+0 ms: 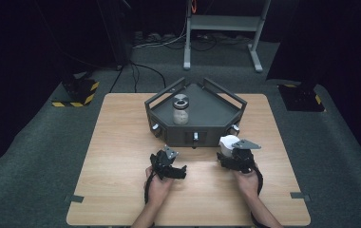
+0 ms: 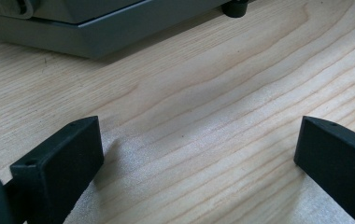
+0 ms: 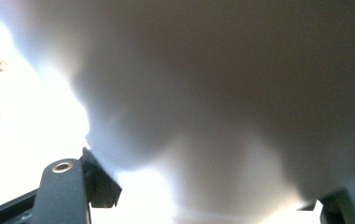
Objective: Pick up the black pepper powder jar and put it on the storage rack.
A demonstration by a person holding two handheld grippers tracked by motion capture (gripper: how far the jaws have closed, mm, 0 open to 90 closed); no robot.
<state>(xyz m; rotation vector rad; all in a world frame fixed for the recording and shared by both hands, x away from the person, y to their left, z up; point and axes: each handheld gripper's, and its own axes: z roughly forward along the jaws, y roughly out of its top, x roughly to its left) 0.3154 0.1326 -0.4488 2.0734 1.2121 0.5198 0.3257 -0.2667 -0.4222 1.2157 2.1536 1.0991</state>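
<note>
A white cup (image 1: pixel 227 144) is held at the near right corner of the grey tray (image 1: pixel 212 124), just in front of the tray's front wall and above the table (image 1: pixel 121 156). It is clamped between the jaws of the right gripper (image 1: pixel 231 153), which is carried by the person's right hand (image 1: pixel 246 180). In the right gripper view the cup (image 3: pixel 222 102) is seen very close and blurred as a pale rounded mass, with one black jaw at its lower left and the other at its lower right, both pressed against its sides. Whether the cup's base touches the wood cannot be told.

Inside the tray, towards its left middle, a jar (image 1: pixel 180 110) with a metal lid is seen standing upright, well apart from the cup. Black handles are set along the tray's two back edges.

The left gripper (image 1: pixel 173 167) is held by the left hand (image 1: pixel 158 187) low over the table, in front of the tray's left part and well apart from the cup. In the left gripper view its jaws are spread wide with bare wood (image 2: pixel 203 116) between them, so nothing is grasped; the tray's lower edge (image 2: pixel 101 37) is seen just beyond.
</note>
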